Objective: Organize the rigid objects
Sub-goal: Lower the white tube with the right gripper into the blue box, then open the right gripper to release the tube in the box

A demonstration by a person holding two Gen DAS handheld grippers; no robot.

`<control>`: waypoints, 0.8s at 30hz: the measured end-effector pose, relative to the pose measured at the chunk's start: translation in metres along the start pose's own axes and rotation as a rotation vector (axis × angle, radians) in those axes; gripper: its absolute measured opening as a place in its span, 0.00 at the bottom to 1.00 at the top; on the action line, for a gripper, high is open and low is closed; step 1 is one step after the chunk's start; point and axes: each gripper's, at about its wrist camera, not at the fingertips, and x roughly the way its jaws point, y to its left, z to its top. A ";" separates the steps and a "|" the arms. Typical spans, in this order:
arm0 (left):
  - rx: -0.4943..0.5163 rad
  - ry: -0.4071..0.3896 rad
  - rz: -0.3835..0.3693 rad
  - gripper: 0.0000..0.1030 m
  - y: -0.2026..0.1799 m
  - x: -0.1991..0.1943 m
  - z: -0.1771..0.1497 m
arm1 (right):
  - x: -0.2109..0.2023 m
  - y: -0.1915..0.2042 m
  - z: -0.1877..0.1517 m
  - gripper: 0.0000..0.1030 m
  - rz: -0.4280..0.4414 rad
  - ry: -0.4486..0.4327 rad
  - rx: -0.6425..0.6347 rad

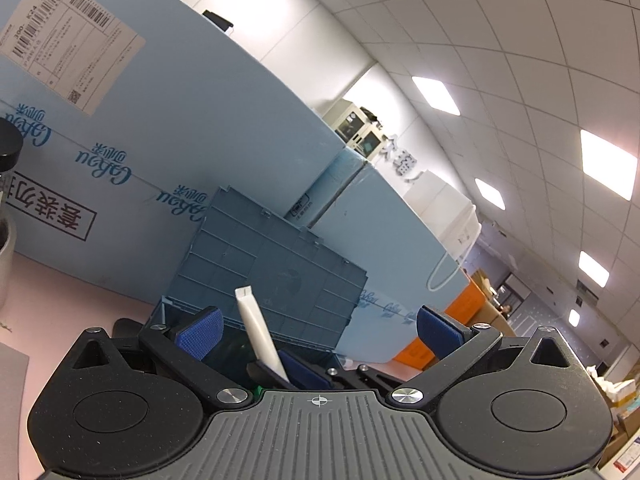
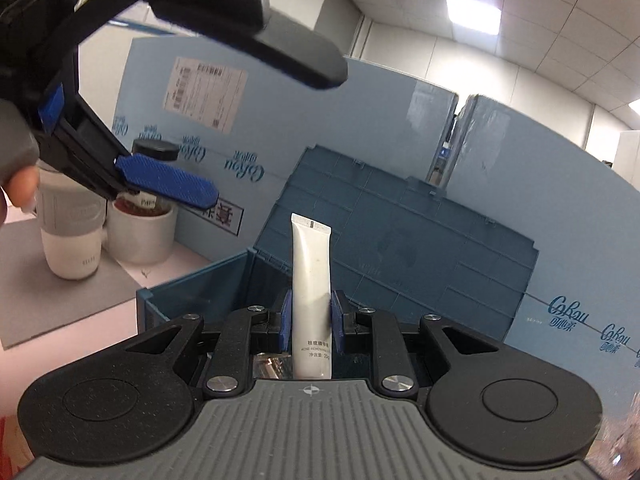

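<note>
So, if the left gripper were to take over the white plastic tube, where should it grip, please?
Probably the upper body, just below the flat crimped end of the white plastic tube, coming from above: it stands upright, and the right gripper already clamps its lower part.

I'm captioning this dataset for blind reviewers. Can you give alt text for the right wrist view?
The right hand-held gripper clamps an upright white tube over an open blue storage box with its lid raised. The left hand-held gripper hovers open at upper left, above white cups.
</note>
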 end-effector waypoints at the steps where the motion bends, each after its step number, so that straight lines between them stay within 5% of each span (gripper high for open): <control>1: -0.002 0.001 0.001 1.00 0.000 0.000 0.000 | 0.000 -0.003 -0.001 0.18 0.006 0.015 0.004; 14: -0.005 0.015 0.007 1.00 0.002 0.004 -0.001 | 0.017 -0.010 -0.001 0.19 0.047 0.140 0.120; 24: 0.000 0.043 0.041 1.00 0.002 0.012 -0.005 | -0.006 -0.014 0.000 0.42 0.018 0.090 0.184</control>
